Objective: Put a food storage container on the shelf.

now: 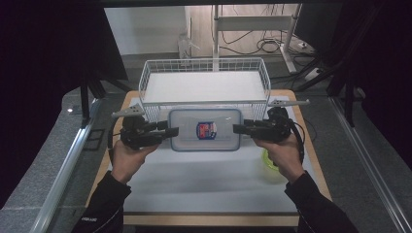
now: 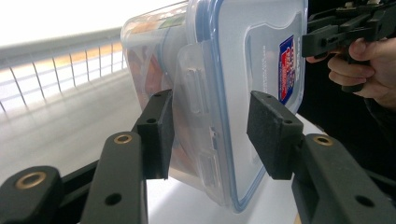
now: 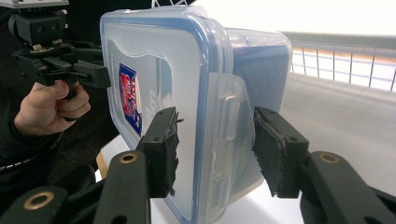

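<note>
While both grippers close in on it from either end, a plastic box sits in the middle of the scene; places below are given relative to that box.

Box: a clear, lidded plastic food box (image 1: 205,129) with a blue seal around the lid and a red and blue label on top. It appears held just above the white table top (image 1: 194,179).

Basket: a white wire basket (image 1: 204,87) stands just behind the box, its front rail close to the box's far edge.

Left gripper: the left gripper (image 1: 170,132) meets the left short end of the box. In the left gripper view its jaws stand apart on either side of that end's lid clasp (image 2: 194,93), one pad under the box body, the other over the lid. The lower pad looks to touch the box; the upper pad shows a small gap, so no firm clamp is visible.

Right gripper: the right gripper (image 1: 239,129) meets the right short end. In the right gripper view its jaws also stand apart around that end's clasp (image 3: 229,116), one pad close against the lid, the other a little off the box body.

Hands: the left hand (image 1: 127,156) and the right hand (image 1: 282,150) each hold a gripper, just outside the box's ends.

Green object: a yellow-green thing (image 1: 268,160) lies near the box's right front corner, partly hidden by the right hand.
</note>
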Demonstrator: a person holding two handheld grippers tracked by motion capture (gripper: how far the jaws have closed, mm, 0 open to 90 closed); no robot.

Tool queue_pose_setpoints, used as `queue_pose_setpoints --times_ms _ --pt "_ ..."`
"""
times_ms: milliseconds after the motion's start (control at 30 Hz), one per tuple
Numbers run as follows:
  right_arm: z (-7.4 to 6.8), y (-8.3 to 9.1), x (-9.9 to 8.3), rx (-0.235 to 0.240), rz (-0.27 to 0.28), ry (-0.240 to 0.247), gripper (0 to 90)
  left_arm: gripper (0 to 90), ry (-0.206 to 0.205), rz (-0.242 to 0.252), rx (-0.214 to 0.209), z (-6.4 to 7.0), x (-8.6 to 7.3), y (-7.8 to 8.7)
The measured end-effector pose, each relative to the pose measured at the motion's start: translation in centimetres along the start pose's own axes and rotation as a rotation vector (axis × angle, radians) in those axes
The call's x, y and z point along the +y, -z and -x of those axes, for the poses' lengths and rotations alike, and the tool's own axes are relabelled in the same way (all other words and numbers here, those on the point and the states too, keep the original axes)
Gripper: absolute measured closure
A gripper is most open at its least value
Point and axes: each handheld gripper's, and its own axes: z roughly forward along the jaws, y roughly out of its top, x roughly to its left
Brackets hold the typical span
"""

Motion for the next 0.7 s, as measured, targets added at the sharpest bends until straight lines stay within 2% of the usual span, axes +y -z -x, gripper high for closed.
queue_pose_setpoints --times_ms 400,700 --pt "0.6 -0.3 4.1 -0.004 0.025 -0.004 51.5 52.4 -0.011 0.025 0.001 -1.5 3.8 0.1" --pt "1.4 -0.6 6.6 -0.01 0.049 -0.01 51.2 52.4 -0.001 0.038 0.004 -2.6 6.3 -0.2"
